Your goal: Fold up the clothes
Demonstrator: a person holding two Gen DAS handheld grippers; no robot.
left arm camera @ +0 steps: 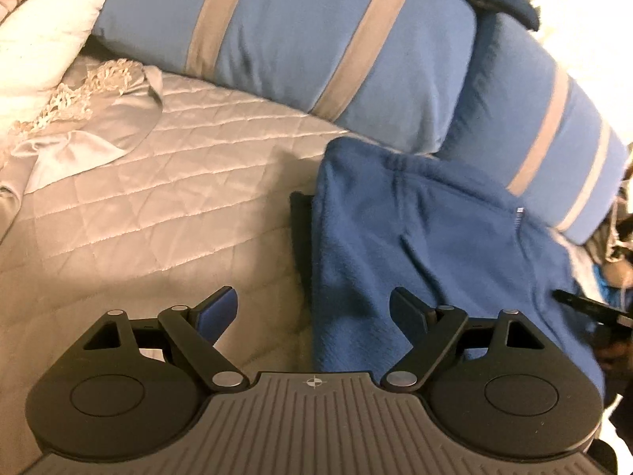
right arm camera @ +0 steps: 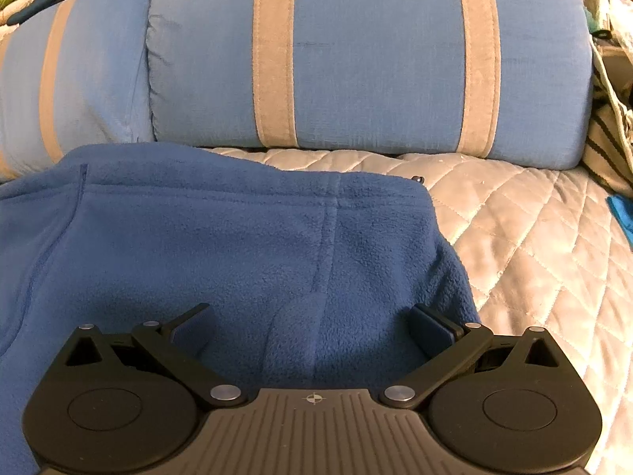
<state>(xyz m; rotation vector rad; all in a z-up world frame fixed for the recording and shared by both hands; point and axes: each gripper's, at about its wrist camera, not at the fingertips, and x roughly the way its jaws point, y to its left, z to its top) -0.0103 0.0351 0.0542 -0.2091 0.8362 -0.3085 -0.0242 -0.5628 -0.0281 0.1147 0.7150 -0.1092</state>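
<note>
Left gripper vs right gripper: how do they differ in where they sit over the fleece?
The left gripper straddles the left edge of the blue fleece garment: one of its fingers is over the quilted bedspread, the other over fleece. The right gripper has both fingers over the fleece, near its right edge. The left gripper faces the gap between the two striped pillows; the right faces one pillow squarely. Both are open, holding nothing.

Both black two-finger grippers, the left gripper (left arm camera: 314,310) and the right gripper (right arm camera: 312,326), point toward twelve o'clock with jaws spread wide, gripping nothing.
</note>
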